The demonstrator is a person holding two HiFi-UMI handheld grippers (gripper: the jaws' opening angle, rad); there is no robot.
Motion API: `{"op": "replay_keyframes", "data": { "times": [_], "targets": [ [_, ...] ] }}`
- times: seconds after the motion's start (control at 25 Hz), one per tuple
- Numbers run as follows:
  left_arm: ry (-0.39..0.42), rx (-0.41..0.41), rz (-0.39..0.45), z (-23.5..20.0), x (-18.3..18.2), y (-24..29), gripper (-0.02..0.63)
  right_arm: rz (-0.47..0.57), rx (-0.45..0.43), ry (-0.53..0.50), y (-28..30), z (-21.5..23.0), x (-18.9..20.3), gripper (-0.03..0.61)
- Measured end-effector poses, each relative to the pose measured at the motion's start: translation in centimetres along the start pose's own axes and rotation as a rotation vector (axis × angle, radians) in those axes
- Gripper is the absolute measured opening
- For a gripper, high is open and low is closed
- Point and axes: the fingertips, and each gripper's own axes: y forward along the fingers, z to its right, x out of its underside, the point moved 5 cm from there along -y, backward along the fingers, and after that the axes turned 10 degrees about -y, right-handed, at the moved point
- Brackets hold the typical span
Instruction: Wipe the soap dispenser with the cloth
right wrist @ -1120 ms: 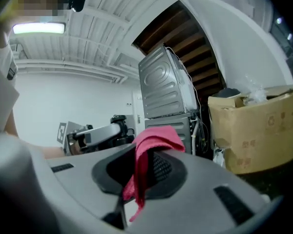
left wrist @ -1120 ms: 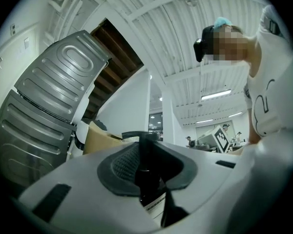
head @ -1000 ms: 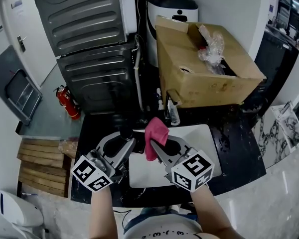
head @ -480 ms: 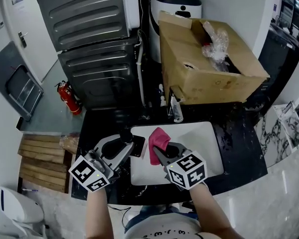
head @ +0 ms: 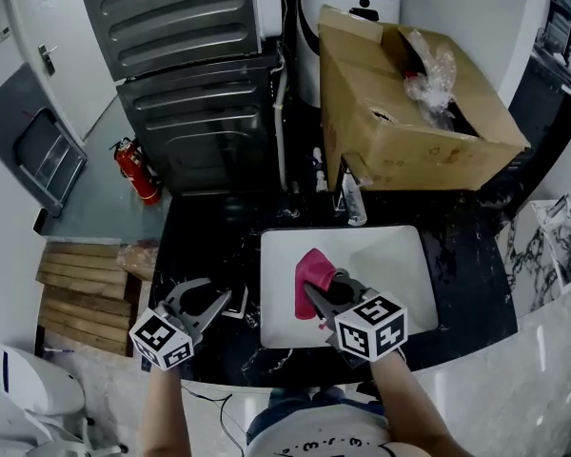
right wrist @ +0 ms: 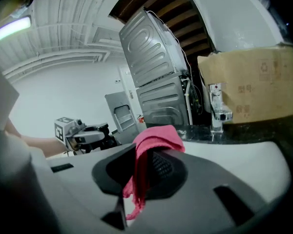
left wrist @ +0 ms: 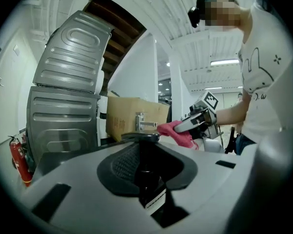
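Observation:
My left gripper [head: 216,302] is over the black counter left of the sink, shut on a dark soap dispenser [left wrist: 147,175]. Its pump head [left wrist: 139,137] stands up between the jaws, and a white label shows low on the bottle. Against the dark counter the bottle barely shows in the head view. My right gripper [head: 324,288] hangs over the white sink basin [head: 400,255], shut on a pink cloth [head: 311,274]. The cloth [right wrist: 154,141] drapes down over one jaw. The two grippers are apart and do not touch.
A chrome faucet [head: 352,203] stands at the back of the sink. Behind it sits a large open cardboard box [head: 409,112]. A grey ribbed appliance [head: 200,74] and a red fire extinguisher [head: 133,171] are at the back left. Wooden slats [head: 81,298] lie left of the counter.
Both grippers have come down. The left one has carried the dispenser leftwards, off the basin to the counter's left part. The right one has lowered the cloth over the basin.

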Motion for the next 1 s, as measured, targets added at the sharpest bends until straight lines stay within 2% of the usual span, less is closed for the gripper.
{"op": "replay_keyframes", "data": {
  "times": [0.2, 0.36, 0.48, 0.68, 0.8, 0.92, 1.0],
  "targets": [
    [-0.012, 0.046, 0.033, -2.1, 0.3, -1.2, 0.098, -0.022, -0.034, 0.018, 0.9, -0.9, 0.6, 0.048],
    [0.039, 0.037, 0.006, -3.0, -0.1, -1.8, 0.193, -0.030, -0.034, 0.016, 0.9, -1.0, 0.8, 0.048],
    [0.053, 0.026, -0.006, -3.1, -0.1, -2.4, 0.216, -0.044, -0.021, 0.024, 0.8, -0.7, 1.3, 0.048],
    [0.017, -0.070, 0.026, -3.5, 0.3, -4.7, 0.225, -0.028, -0.033, 0.036, 1.0, -0.5, 1.2, 0.048],
    [-0.042, -0.156, 0.079, -3.0, 0.7, -5.9, 0.221, -0.027, -0.046, 0.040, 0.9, -0.5, 1.3, 0.048],
    [-0.084, -0.223, 0.135, -1.8, 0.5, -6.2, 0.219, -0.021, -0.064, 0.045, 1.1, -0.7, 1.2, 0.048],
    [-0.095, -0.259, 0.141, -1.1, 0.6, -5.6, 0.219, -0.015, -0.078, 0.049, 1.3, -0.9, 1.1, 0.048]
  ]
}}
